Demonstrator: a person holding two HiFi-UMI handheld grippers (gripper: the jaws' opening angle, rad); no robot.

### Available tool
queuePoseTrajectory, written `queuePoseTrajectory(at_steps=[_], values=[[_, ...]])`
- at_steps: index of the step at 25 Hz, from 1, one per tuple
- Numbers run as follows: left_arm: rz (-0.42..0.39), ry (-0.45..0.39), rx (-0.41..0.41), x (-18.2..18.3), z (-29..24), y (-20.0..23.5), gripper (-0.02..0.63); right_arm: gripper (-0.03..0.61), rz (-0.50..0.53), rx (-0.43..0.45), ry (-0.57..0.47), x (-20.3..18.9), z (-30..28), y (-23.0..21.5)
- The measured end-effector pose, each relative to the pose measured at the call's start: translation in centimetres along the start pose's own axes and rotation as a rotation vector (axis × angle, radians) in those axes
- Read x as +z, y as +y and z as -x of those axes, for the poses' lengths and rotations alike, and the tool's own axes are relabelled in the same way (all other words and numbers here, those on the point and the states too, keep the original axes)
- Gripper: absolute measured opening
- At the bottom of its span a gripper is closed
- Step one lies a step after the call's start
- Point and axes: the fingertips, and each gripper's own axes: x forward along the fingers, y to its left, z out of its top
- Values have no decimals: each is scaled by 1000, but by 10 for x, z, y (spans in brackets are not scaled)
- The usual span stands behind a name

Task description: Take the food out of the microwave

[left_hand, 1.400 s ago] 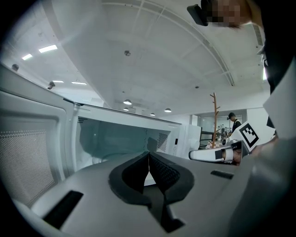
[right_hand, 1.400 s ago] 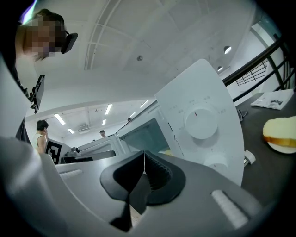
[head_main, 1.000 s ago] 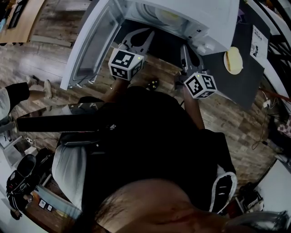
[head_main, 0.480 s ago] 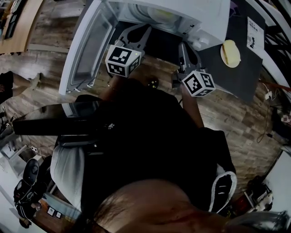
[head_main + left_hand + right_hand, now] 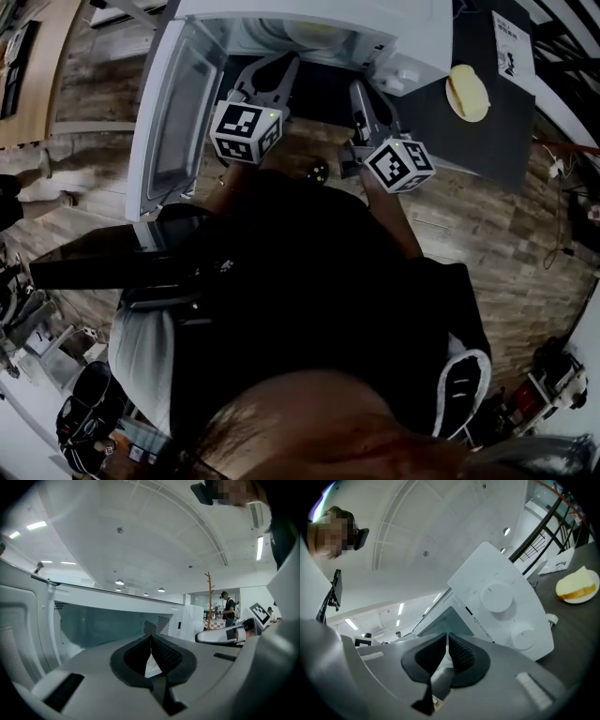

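A white microwave (image 5: 417,33) stands with its door (image 5: 178,112) swung open to the left. My left gripper (image 5: 279,62) is shut and empty, level with the open cavity (image 5: 103,625); its tips (image 5: 150,635) point into it. No food shows inside from here. My right gripper (image 5: 357,89) is also shut and empty, in front of the panel with two knobs (image 5: 501,604). Right of the microwave, a yellowish piece of food (image 5: 466,91) lies on a white plate (image 5: 581,598) on the dark table (image 5: 487,141).
A printed sheet (image 5: 512,45) lies on the dark table behind the plate. The open door blocks the left side. A person (image 5: 228,609) stands far off in the room beside a wooden coat stand (image 5: 208,590). Wooden floor (image 5: 525,272) lies below.
The head view has drifted, so the microwave and plate sit higher in the picture. Both grippers stay shut in front of the microwave, barely moved.
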Motion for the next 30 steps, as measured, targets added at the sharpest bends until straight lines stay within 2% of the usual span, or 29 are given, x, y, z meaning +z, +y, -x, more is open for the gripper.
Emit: queuePoseTrajectory(at_steps=[6, 10, 21, 24, 30], values=[[-6, 0, -35, 3, -8, 11, 8, 3, -68, -11, -29, -6, -23, 7], [-11, 18, -69, -3, -15, 18, 8, 15, -116, -81, -46, -15, -36, -6], [-35, 50, -150, -10, -37, 28, 8, 91, -240, -215, -58, -30, -65, -38], [-29, 52, -160, -10, -39, 27, 8, 120, -281, -234, -53, -34, -71, -46], [-30, 53, -162, -9, -38, 31, 8, 137, -336, -262, -41, -42, -85, -57]])
